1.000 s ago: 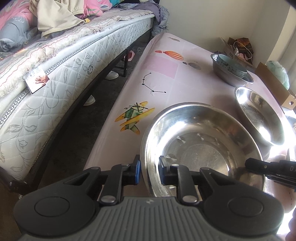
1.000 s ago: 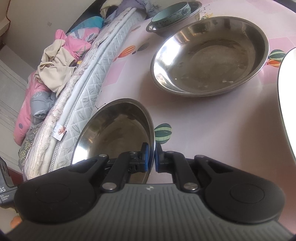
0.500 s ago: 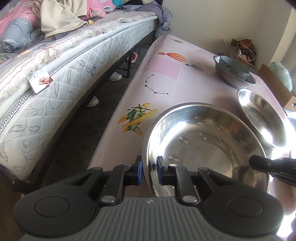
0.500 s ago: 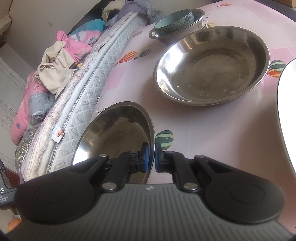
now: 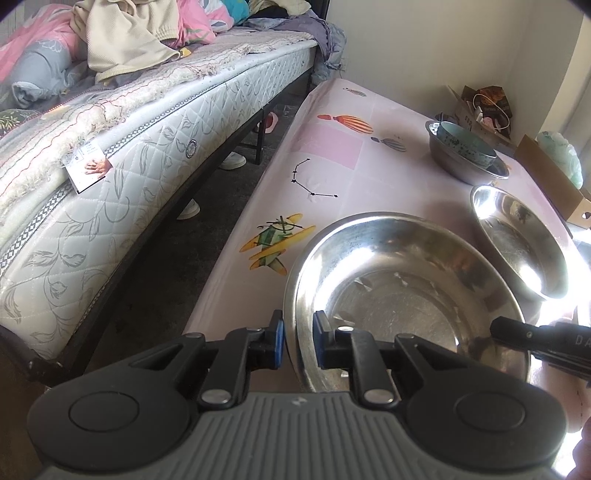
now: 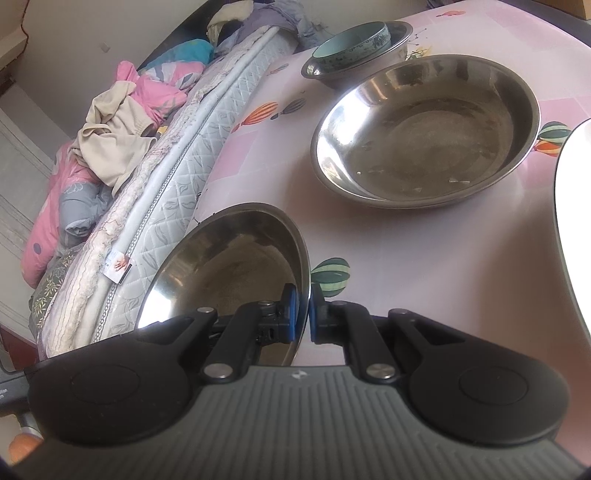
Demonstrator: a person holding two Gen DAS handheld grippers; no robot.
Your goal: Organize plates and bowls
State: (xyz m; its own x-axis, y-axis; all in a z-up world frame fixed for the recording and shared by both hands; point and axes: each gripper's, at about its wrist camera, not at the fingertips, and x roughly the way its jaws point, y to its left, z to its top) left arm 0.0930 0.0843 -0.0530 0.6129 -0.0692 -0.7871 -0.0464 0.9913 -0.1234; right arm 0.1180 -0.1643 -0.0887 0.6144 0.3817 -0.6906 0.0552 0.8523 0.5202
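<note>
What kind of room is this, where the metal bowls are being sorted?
Most likely a bedroom in a home: a quilted mattress piled with bedding and clothes runs right beside the table with the pink printed cloth, and shoes sit under the bed.

Bare table [image 5: 332, 162] lies open left of the nested bowls [image 5: 465, 155]; mattress [image 5: 155, 155] flanks it.

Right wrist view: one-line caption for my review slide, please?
Right gripper pinches the rim of a steel bowl; a larger steel basin sits beyond on the pink table.
</note>
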